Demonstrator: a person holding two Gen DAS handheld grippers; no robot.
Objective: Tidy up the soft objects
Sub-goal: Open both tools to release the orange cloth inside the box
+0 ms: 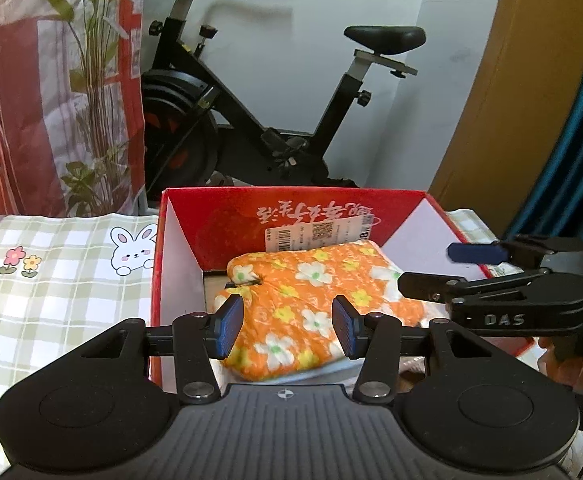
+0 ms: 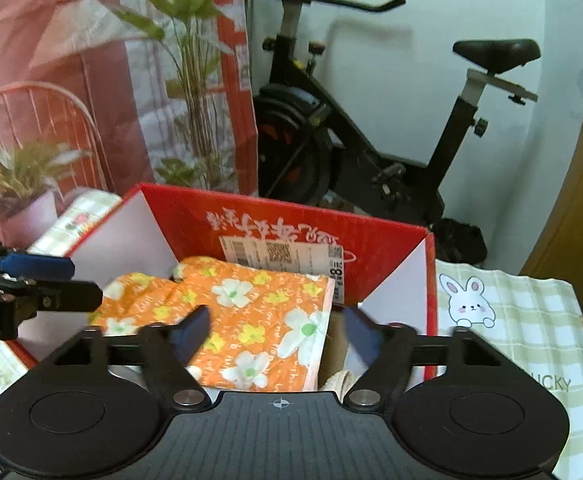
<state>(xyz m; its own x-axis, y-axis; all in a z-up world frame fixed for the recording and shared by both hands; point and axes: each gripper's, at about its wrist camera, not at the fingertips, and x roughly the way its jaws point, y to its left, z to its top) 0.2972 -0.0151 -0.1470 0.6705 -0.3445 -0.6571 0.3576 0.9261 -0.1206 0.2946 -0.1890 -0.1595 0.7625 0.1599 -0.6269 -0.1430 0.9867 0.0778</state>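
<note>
An orange oven mitt with white and yellow flowers (image 1: 311, 300) lies inside a red cardboard box (image 1: 179, 240) on the table. My left gripper (image 1: 287, 328) is open and empty, hovering over the near part of the mitt. My right gripper (image 2: 277, 334) is open and empty too, above the mitt (image 2: 251, 312) in the same box (image 2: 391, 248). Each gripper shows in the other's view: the right gripper's fingers (image 1: 475, 254) at the box's right side, the left gripper's fingers (image 2: 35, 266) at its left side. Some white and beige cloth peeks out under the mitt.
A green checked tablecloth with bunny prints (image 1: 63, 272) covers the table on both sides of the box. Behind stand a black exercise bike (image 1: 251, 100), a red curtain with plant prints (image 1: 51, 80), a potted plant (image 2: 23, 192) and a wooden door (image 1: 511, 100).
</note>
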